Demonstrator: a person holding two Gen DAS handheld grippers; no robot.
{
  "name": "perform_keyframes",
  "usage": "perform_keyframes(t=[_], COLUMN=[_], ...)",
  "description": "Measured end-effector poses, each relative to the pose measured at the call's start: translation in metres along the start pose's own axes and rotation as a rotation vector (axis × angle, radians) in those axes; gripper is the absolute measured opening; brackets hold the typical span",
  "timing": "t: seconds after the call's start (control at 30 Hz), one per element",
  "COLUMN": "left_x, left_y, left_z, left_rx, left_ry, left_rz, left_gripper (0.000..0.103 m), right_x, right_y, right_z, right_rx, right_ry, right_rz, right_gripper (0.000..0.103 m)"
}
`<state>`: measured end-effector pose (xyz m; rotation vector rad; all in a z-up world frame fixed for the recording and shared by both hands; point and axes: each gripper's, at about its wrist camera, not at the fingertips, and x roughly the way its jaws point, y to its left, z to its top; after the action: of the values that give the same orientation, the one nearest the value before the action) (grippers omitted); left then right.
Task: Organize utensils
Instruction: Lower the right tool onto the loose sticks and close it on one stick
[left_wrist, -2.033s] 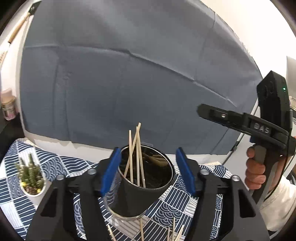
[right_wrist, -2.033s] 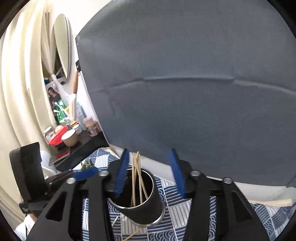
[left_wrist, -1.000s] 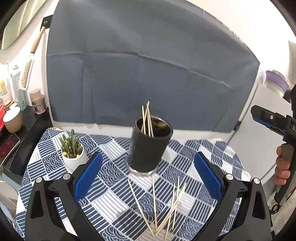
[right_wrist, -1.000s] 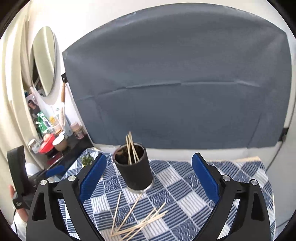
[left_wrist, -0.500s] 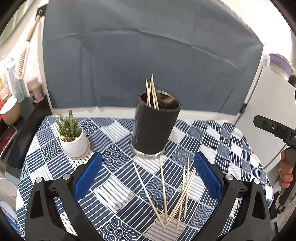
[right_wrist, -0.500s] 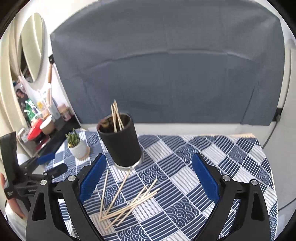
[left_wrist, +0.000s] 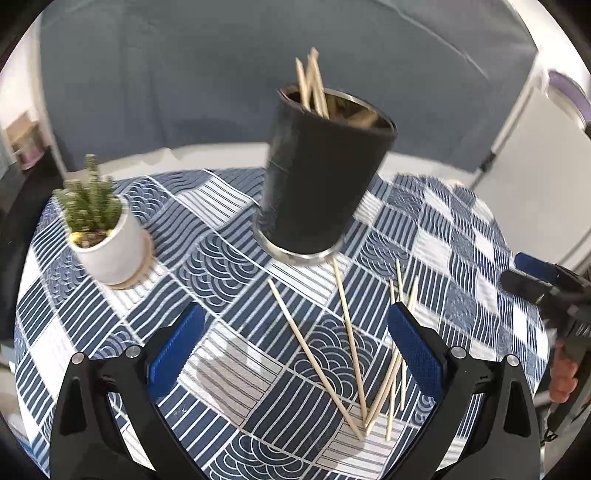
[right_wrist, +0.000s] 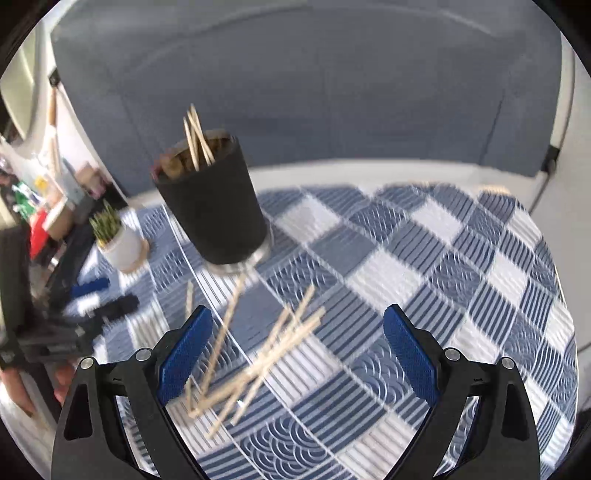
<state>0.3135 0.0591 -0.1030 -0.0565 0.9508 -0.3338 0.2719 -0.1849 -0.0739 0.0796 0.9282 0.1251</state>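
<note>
From the left wrist view, the left gripper (left_wrist: 295, 347) is spread wide, both blue pads (left_wrist: 173, 347) apart with nothing between them, hovering above the cloth (left_wrist: 207, 266). To its far left, ahead of the left pad, a plant (left_wrist: 107, 236) in a white pot stands on a round coaster. Straight ahead of the gap stands the black cup (left_wrist: 317, 184) with a metal base ring; it appears tilted, though the fisheye lens may cause that. A few sticks stand inside it, leaning against the rim on the gripper's left side. Just in front of the cup, between it and the right pad, the loose sticks (left_wrist: 351, 347) lie on the cloth, about 6 of them, fanned and crossing at their near ends. 1 reaches up to the cup's base; I cannot tell if it touches. Some pass under the right pad. At the far right edge the other gripper's dark fingers show, held by a hand (left_wrist: 561, 380).

From the right wrist view, which is motion-blurred, the right gripper (right_wrist: 297, 350) is also wide, pads empty. At its far left the left gripper (right_wrist: 99, 302) shows, jaws apart, with the plant (right_wrist: 118, 240) beyond it. The cup (right_wrist: 212, 201) stands ahead and left of the gap. The loose sticks (right_wrist: 258, 354) lie between cup and gripper, mostly near the left pad (right_wrist: 184, 354). The cloth (right_wrist: 443, 266) fills the right side.
</note>
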Motion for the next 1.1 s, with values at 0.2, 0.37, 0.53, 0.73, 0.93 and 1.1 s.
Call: perform_keyframes(t=[0.2, 0.37, 0.53, 0.73, 0.93, 1.1], left_x=[0.031, 0.056, 0.076, 0.085, 0.085, 0.084], left_y=[0.004, 0.011, 0.016, 0.022, 0.030, 0.024], left_z=[0.003, 0.000, -0.004, -0.009, -0.012, -0.006], left_rx=[0.048, 0.045, 0.046, 0.061, 0.030, 0.030], left_ry=[0.071, 0.118, 0.165, 0.182, 0.177, 0.167], left_rz=[0.020, 0.058, 0.069, 0.090, 0.064, 0.038], left_gripper=[0.097, 0.097, 0.097, 0.097, 0.097, 0.097], right_x=[0.033, 0.058, 0.082, 0.096, 0.099, 0.103], right_y=[0.006, 0.014, 0.022, 0.029, 0.031, 0.021], right_z=[-0.038, -0.054, -0.065, -0.065, -0.068, -0.067], right_rx=[0.012, 0.024, 0.017, 0.013, 0.029, 0.102], right_ry=[0.121, 0.180, 0.224, 0.232, 0.231, 0.267], right_rz=[-0.099, -0.134, -0.164, -0.223, -0.247, -0.225], right_gripper=[0.089, 0.089, 0.089, 0.089, 0.091, 0.094])
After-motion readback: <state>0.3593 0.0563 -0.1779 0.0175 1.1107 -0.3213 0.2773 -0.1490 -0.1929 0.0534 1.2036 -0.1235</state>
